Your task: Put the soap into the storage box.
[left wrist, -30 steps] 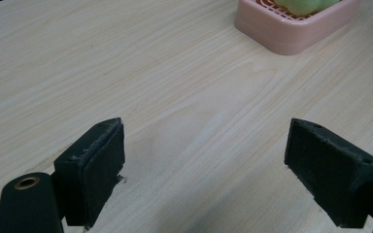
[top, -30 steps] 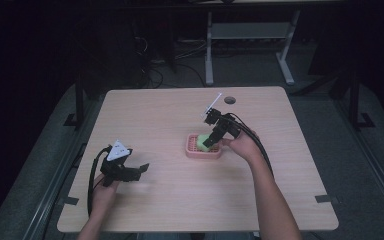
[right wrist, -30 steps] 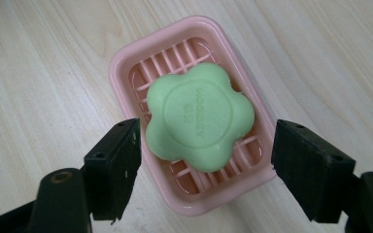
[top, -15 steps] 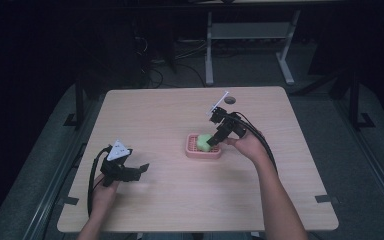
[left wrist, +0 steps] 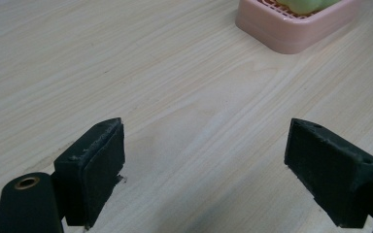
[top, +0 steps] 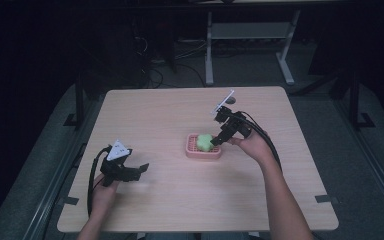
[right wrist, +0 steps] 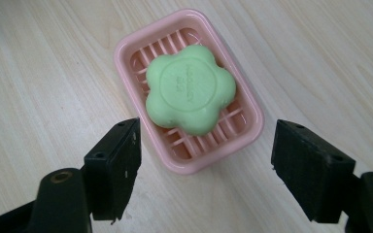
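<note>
High view, looking down: one pale wooden desk (top: 180, 200) stands on a dark floor, and a person's two forearms come in from the bottom edge. One pink slatted soap dish (top: 203, 150) lies near the middle of the desk, a little toward the person's right. One green flower-shaped soap (top: 205, 142) rests inside the dish.

On the right, the forearm stretches forward, and the right hand (top: 252, 145) holds the right gripper (top: 216, 140) tilted downward so its tips are just over the right end of the dish. Its jaws stand wide apart and hold nothing. A grey three-cornered plate tops it, and a black cable trails back along the arm.

On the left, the left hand (top: 102, 187) rests low near the desk's front left corner, well apart from the dish. The left gripper (top: 141, 169) lies roughly level and points toward the desk's middle. Its jaws are also spread wide over bare wood, empty.

Right gripper view: the soap (right wrist: 190, 90) lies flat on the dish (right wrist: 126, 48), with the two black jaws on either side of the dish's near end, not touching it.

Left gripper view: a corner of the dish (left wrist: 291, 29) sits far off at the top.
</note>
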Action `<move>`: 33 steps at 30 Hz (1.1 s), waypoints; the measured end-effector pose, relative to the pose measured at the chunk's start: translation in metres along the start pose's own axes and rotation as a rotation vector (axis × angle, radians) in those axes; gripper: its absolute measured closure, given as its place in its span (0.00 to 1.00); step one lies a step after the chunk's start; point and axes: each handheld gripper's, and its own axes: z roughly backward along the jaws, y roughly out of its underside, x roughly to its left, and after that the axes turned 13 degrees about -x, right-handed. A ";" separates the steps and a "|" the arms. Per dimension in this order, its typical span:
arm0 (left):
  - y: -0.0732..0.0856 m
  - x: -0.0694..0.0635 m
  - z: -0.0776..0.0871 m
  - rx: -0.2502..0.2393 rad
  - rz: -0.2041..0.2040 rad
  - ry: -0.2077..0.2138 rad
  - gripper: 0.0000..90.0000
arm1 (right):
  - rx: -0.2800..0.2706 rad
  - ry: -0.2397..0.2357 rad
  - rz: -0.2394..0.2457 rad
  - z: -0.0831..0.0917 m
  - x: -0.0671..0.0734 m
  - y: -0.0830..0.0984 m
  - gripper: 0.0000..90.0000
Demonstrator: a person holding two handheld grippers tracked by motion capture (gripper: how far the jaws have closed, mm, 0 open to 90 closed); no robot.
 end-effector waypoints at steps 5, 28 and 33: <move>0.000 0.000 0.000 0.002 0.000 0.001 0.16 | -0.012 0.002 -0.004 0.005 0.001 0.004 0.29; 0.000 -0.001 0.000 0.007 -0.002 0.000 0.16 | -0.017 0.011 -0.035 0.018 -0.003 0.020 0.28; 0.000 -0.001 0.000 0.006 -0.004 0.001 0.16 | -0.013 0.012 -0.034 0.021 -0.003 0.022 0.28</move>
